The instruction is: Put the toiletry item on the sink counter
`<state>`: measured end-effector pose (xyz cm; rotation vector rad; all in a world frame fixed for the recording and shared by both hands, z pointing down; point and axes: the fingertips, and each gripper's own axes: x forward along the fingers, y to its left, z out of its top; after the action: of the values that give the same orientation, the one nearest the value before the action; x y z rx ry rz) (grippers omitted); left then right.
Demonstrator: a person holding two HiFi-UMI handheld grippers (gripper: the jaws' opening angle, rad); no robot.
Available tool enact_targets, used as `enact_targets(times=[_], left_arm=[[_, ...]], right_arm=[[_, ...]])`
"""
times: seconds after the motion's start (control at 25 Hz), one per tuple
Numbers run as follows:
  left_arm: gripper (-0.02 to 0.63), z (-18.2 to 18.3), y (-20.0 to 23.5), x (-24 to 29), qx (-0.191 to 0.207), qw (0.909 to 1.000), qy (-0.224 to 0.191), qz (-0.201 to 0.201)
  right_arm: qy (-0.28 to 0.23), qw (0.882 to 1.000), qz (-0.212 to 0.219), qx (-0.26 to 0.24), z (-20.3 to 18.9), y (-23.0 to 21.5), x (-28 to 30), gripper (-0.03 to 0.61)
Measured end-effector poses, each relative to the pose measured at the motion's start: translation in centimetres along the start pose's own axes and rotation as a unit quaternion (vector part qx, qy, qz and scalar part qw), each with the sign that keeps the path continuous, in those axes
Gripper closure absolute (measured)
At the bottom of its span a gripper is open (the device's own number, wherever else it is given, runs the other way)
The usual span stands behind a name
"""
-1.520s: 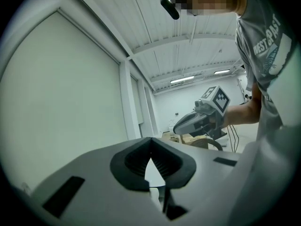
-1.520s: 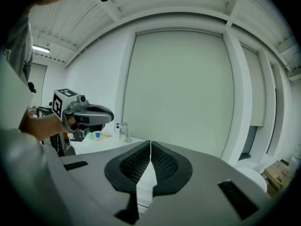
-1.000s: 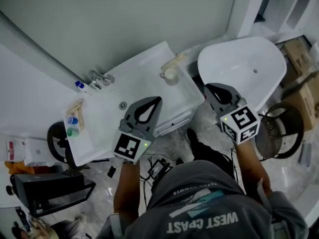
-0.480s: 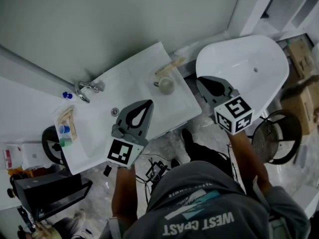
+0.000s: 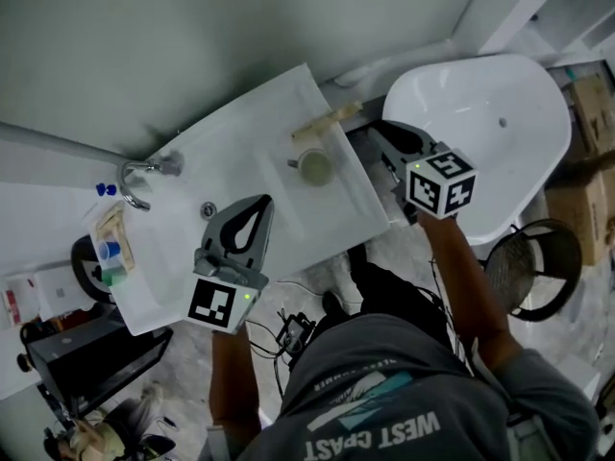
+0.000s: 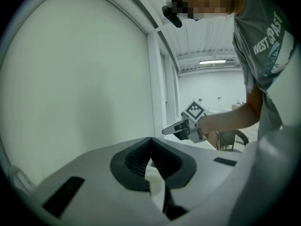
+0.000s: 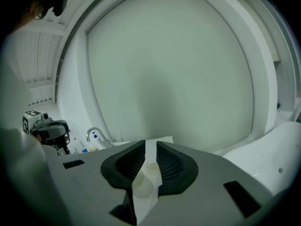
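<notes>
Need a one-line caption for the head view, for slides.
Right gripper, jaws just opening and empty, aims at the cup on the sink counter; left gripper, shut, hangs above the basin.

One bench, one faucet, one bathtub, folks! One mug sat there, plus two little cups: blue cup, green cup.

The bench is white, as is the tub beyond its right edge. Near that edge sit a cream cup and a tan stick; at the left end – a blue cup and a green cup on a tan cloth. The left gripper and right gripper are grey with black fingers, their marker cubes patterned in black-and-white squares.
</notes>
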<state>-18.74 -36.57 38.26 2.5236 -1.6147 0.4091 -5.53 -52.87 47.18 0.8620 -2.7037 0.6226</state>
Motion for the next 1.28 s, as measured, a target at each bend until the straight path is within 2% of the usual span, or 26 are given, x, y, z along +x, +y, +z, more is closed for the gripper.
enact_targets(times=[0.36, 0.68, 0.88, 1.04, 1.12, 1.2, 1.28], left_arm=[[0.612, -3.6, 3.2, 3.1, -0.029, 0.9984, 0.045, 0.018], [0.612, -6.3, 5.0, 5.3, -0.056, 0.9959, 0.069, 0.018], [0.612, -7.9, 5.2, 6.2, -0.069, 0.994, 0.085, 0.012], [0.612, -8.5, 5.2, 6.6, -0.072, 0.9933, 0.09, 0.008], [0.612, -8.6, 5.2, 6.6, -0.074, 0.993, 0.091, 0.007], [0.612, -8.8, 5.2, 6.7, -0.076, 0.9927, 0.093, 0.005], [0.612, -9.0, 5.3, 6.7, -0.077, 0.9925, 0.094, 0.004]], right_arm=[[0.031, 0.994, -0.018, 0.106, -4.9, -7.3, 7.9, 0.403], [0.057, 0.978, -0.026, 0.202, -9.0, -11.3, 12.6, 0.345], [0.048, 0.966, -0.013, 0.253, -10.2, -12.3, 14.6, 0.322], [0.041, 0.955, 0.003, 0.292, -10.7, -12.1, 15.6, 0.322], [0.043, 0.954, 0.009, 0.297, -10.9, -11.9, 15.8, 0.335], [0.046, 0.956, 0.013, 0.291, -11.1, -11.7, 15.9, 0.428], [0.051, 0.958, 0.016, 0.28, -11.2, -11.6, 16.0, 0.459]])
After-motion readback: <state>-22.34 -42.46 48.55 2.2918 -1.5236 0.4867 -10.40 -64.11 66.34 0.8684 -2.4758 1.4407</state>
